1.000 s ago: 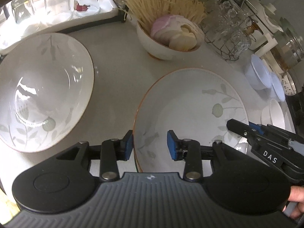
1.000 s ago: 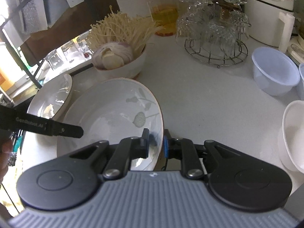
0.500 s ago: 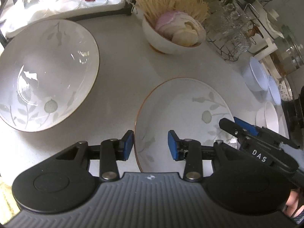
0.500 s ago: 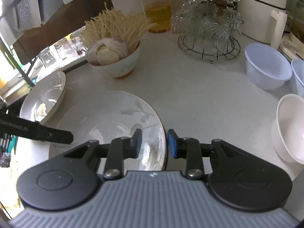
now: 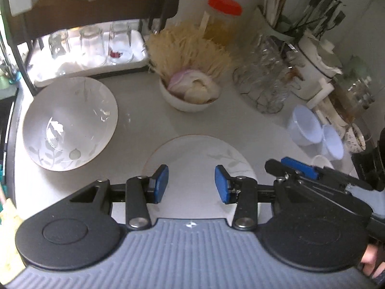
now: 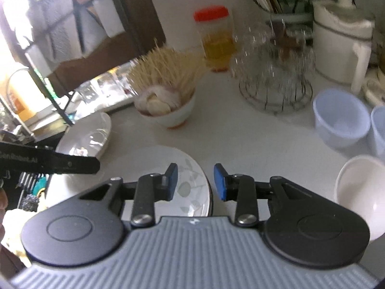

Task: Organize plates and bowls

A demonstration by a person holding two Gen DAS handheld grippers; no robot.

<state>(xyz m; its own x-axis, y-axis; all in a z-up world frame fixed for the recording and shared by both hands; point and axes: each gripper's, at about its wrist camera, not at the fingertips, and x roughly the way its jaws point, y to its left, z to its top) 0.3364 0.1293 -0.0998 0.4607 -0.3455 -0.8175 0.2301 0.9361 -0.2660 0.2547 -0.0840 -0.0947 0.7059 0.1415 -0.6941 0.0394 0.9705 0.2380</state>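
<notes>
Left gripper (image 5: pixel 191 184) and right gripper (image 6: pixel 195 181): jaws just opening, parted, empty above leaf-patterned plate (image 5: pixel 192 154); arm lettering blurred

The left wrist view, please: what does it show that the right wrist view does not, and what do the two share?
Only the left wrist view shows the upturned glasses on their white tray, clearly and in a row; in the right wrist view that spot is glare.

Only the right wrist view shows the white bowl at the right edge.

Both show the plate below the left gripper and right gripper, both open and empty, the deep leaf-patterned bowl, the food bowl and the red-lidded jar.
</notes>
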